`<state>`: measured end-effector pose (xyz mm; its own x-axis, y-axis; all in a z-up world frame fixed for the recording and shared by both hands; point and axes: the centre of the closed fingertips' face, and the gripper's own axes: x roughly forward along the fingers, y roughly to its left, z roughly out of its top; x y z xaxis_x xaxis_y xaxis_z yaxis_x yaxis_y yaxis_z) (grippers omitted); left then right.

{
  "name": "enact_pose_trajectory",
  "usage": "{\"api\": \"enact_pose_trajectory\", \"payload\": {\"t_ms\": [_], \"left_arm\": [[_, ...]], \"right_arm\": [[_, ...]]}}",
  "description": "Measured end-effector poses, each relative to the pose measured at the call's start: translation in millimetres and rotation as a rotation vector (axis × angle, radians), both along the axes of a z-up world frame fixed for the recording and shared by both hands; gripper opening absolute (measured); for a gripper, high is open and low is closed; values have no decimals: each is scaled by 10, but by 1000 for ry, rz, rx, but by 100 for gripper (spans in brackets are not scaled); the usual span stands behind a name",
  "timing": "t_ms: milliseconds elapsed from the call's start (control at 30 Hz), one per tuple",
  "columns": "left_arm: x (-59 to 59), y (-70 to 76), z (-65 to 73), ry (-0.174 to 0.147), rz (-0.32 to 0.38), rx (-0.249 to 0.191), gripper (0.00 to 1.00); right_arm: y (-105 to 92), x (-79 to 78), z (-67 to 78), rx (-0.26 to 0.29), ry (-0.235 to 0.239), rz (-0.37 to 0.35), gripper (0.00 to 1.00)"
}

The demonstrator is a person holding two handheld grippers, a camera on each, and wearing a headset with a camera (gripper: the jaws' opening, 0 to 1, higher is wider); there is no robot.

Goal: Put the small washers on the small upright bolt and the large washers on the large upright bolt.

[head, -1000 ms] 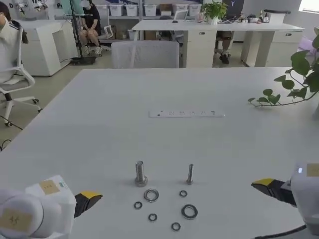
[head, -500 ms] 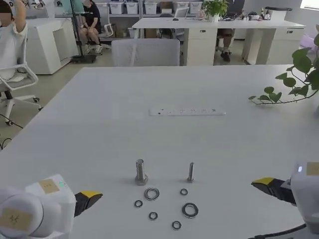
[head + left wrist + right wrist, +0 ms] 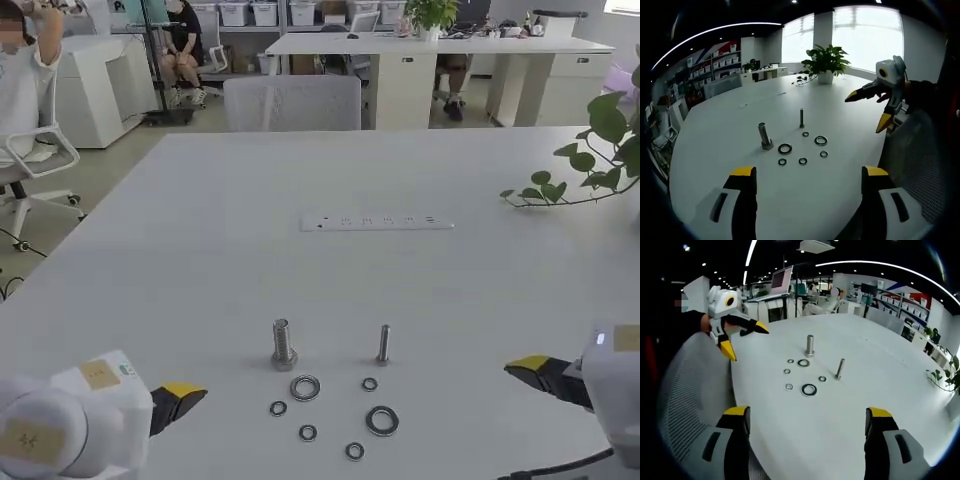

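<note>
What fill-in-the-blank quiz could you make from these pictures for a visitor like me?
1. Near the two large washers lie ____ small washers.
2. In the head view, the large bolt stands to the ____ of the small bolt.
3. The left gripper and the right gripper hold nothing, and each is ____, not shut.

Missing words: four; left; open.

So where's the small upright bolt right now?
Head view: the small bolt stands right of the large bolt, just behind a small washer.
</note>
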<state>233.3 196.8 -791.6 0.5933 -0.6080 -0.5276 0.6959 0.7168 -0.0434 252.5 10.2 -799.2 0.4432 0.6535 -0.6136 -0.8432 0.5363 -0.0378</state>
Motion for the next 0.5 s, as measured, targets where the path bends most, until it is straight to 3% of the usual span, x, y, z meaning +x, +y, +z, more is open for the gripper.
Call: {"api": "enact_pose_trajectory", "payload": {"t_ms": [500], "left_arm": [[-5, -2, -1, -1, 2, 0, 86]], "right_arm": [[9, 11, -10, -11, 4, 7, 96]]}}
